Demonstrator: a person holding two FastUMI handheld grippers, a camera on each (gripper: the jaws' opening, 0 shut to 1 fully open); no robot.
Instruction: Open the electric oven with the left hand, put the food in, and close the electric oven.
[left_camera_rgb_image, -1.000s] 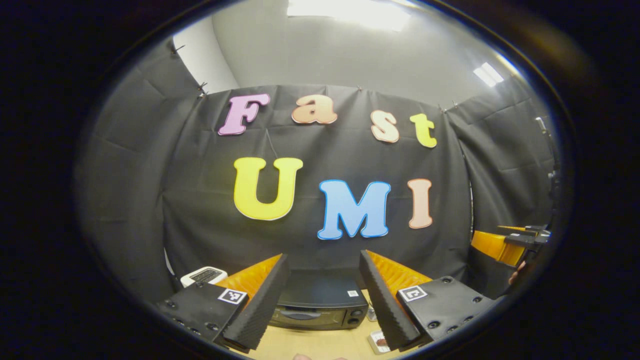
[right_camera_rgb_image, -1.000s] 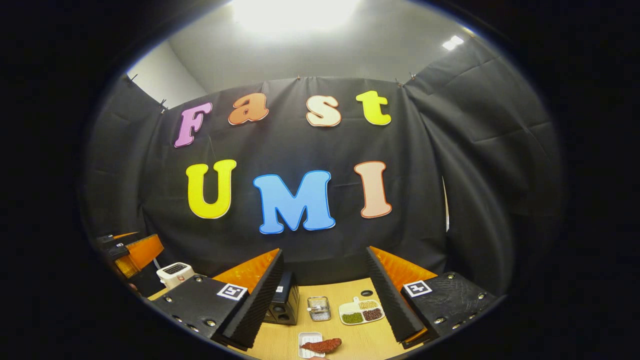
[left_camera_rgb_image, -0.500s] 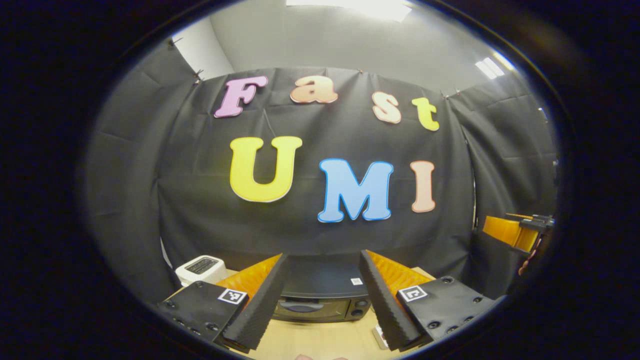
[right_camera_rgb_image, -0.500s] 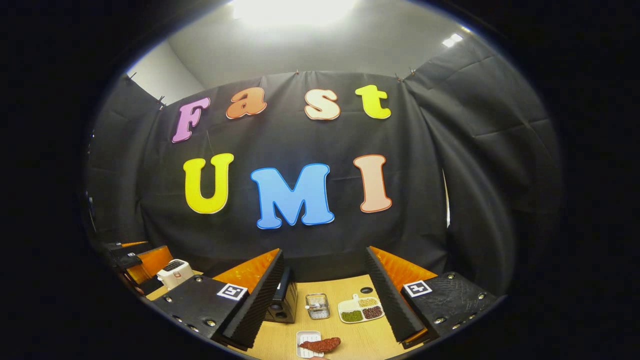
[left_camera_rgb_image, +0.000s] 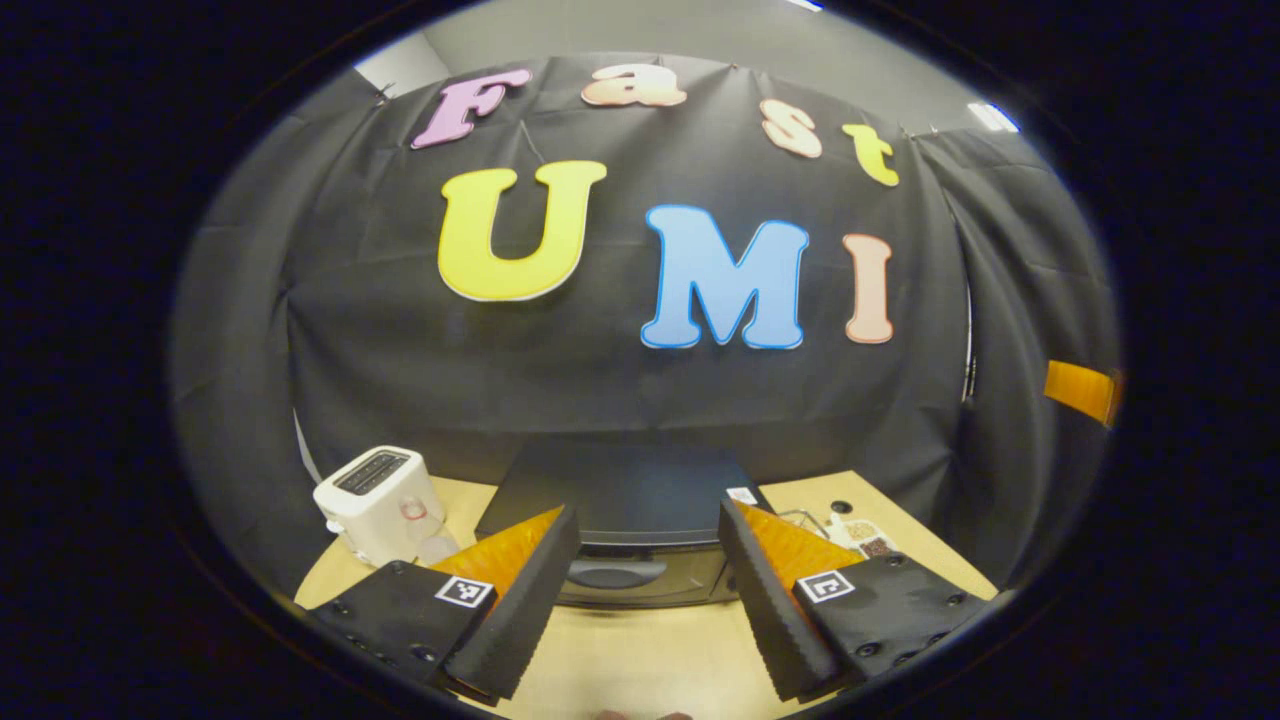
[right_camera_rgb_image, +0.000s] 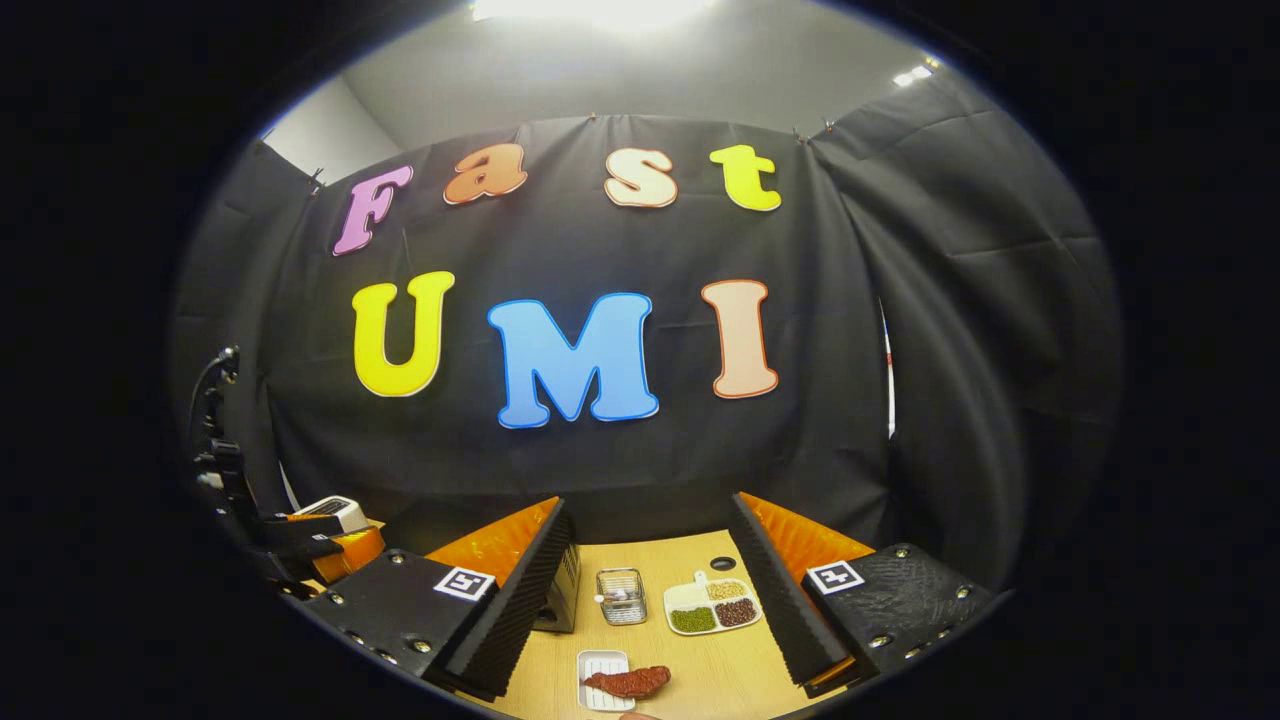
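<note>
Oven (left_camera_rgb_image: 625, 500) — dark, boxy, door closed — food (right_camera_rgb_image: 627, 682) reddish-brown; both grippers' fingers apart.

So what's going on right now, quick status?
Left gripper open, lined up on the oven, door shut. Right gripper open, above the food on its tray. Toaster beside the oven, not in the way.

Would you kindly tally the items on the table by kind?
Appliances: 2, oven and toaster
Dishes: 2, divided plate and food tray
Wire baskets: 1
Total: 5
</note>
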